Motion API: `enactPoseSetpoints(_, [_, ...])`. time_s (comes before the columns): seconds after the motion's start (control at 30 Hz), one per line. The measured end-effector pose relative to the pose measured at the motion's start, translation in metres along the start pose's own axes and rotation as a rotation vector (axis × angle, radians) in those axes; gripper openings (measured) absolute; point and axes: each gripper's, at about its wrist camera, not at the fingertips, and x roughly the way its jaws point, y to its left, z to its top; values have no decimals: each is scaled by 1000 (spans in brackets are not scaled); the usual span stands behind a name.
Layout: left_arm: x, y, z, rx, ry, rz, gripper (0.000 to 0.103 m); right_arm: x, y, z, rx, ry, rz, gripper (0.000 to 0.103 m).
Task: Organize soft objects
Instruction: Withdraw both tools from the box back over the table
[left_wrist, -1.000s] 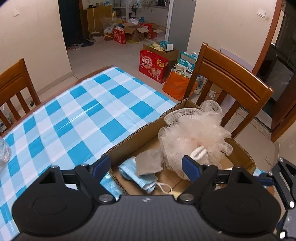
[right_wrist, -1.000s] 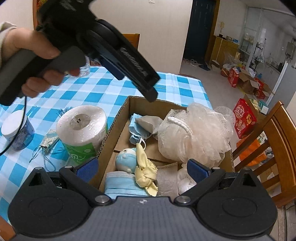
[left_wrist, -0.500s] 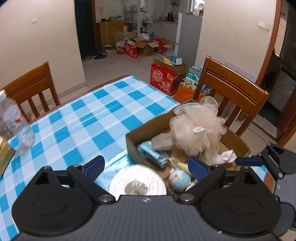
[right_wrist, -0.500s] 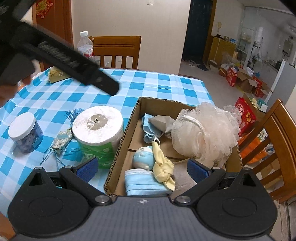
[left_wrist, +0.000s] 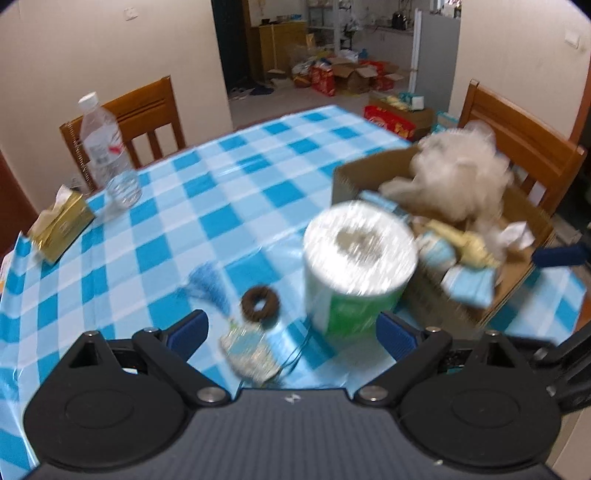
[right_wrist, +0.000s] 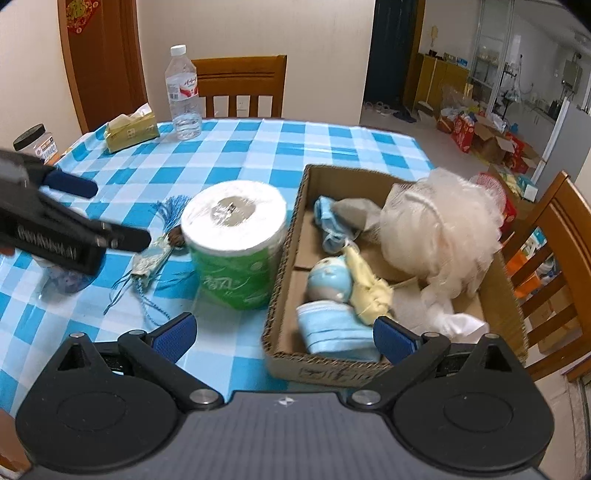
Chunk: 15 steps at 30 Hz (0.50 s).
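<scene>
Since half a second ago the left gripper (left_wrist: 291, 328) has drawn back from the cardboard box (right_wrist: 284, 258), and its view now takes in a brown ring-shaped hair tie (left_wrist: 260, 303) and a tasselled sachet (left_wrist: 249, 350) on the cloth. Its jaws stand wide with nothing between them. The right gripper (right_wrist: 282, 330) is likewise spread wide and empty, just short of the box's near wall.

Motion blur smears the left wrist view, so the box contents are hard to read there. In the right wrist view they show clearly: a peach mesh bath pouf (right_wrist: 439, 225), folded blue face masks (right_wrist: 334, 326), a small blue doll with a yellow cloth (right_wrist: 330, 278), and a white sock (right_wrist: 460, 325). A wrapped toilet roll (right_wrist: 233, 243) stands touching the box's left wall. The left gripper's body partly hides a jar at the table's left edge.

A blue-and-white checked tablecloth (right_wrist: 332, 147) covers the table, which also carries a water bottle (right_wrist: 183, 98) and a tissue pack (right_wrist: 131, 127). Wooden chairs (right_wrist: 240, 85) surround it; beyond lies a cluttered kitchen.
</scene>
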Motion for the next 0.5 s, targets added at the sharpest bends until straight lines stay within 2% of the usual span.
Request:
enactPoseSetpoints(0.17, [14,5,-22,-18,29,18,97,5,8,-5,8,30,7,103])
enactPoseSetpoints(0.37, [33,9,-32,-63,45,25,95,6,12,-10,-2,47,13,103])
enactPoseSetpoints(0.43, [39,12,-32,-77,51,23,91,6,14,-10,-9,47,12,103])
enactPoseSetpoints(0.5, [46,14,-32,-89,58,32,81,7,16,-10,-19,45,12,103])
